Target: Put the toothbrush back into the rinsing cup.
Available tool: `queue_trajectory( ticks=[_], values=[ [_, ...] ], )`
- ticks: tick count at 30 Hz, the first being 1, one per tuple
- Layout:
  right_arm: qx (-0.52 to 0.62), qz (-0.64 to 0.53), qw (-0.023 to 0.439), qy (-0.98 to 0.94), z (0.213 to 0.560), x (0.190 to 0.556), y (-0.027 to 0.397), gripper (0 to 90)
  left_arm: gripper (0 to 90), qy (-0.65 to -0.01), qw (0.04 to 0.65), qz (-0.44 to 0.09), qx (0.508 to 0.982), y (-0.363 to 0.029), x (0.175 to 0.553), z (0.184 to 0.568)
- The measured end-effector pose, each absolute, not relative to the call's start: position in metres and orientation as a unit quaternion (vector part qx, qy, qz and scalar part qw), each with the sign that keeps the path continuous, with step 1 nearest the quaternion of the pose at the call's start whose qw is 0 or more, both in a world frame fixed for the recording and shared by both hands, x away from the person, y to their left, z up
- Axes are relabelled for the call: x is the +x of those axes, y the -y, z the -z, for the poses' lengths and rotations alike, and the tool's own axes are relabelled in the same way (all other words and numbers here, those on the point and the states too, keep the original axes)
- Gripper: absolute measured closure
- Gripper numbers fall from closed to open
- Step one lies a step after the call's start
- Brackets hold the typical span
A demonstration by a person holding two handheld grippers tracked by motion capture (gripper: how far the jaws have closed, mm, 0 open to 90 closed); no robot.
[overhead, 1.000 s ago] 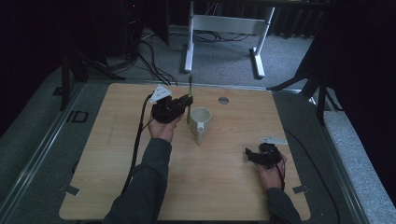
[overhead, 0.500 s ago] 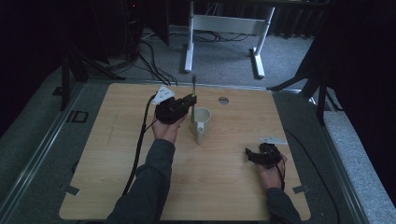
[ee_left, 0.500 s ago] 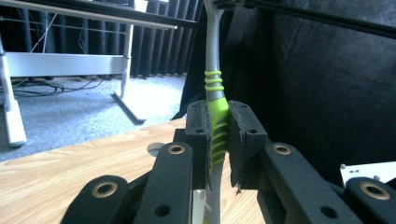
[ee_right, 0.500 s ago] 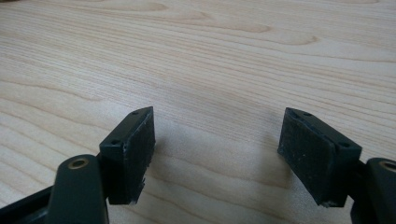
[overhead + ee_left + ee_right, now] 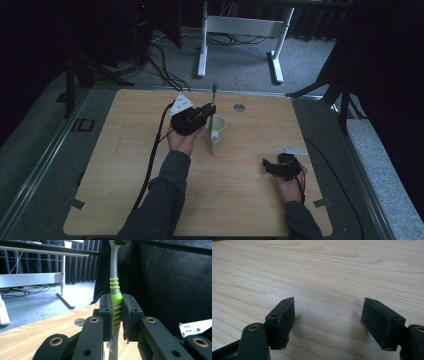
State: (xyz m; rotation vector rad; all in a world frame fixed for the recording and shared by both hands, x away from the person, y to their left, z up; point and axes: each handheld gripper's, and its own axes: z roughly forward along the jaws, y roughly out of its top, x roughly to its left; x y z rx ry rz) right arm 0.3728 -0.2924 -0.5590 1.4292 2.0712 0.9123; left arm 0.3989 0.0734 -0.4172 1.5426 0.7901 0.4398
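Two grippers work at the wooden table (image 5: 125, 200). High view: the left gripper (image 5: 210, 111) holds a toothbrush (image 5: 213, 95) upright just above the white mug (image 5: 217, 131); the right gripper (image 5: 269, 166) rests near the table's right edge. Left gripper view: pads (image 5: 107, 312) clamp the toothbrush's green grip. Right gripper view: the right gripper's jaws stand apart over bare wood.

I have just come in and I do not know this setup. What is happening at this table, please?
A person works at a wooden table with a claw in each hand. The left claw is shut on a grey and green toothbrush, holding it upright beside a white mug near the middle of the table. The brush is not in the mug yet. The right claw rests low over bare wood at the near right, jaws open, holding nothing.
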Motion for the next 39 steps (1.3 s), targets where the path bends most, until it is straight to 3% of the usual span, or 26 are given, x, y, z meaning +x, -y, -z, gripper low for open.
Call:
queue_trajectory(
  ticks=[39],
  values=[
    [0.518,-0.332,0.228,-0.754,0.559,0.373,0.292,26.4,79.7,-0.307,0.64,-0.184,0.68,-0.059,0.393,0.435]
  ],
)
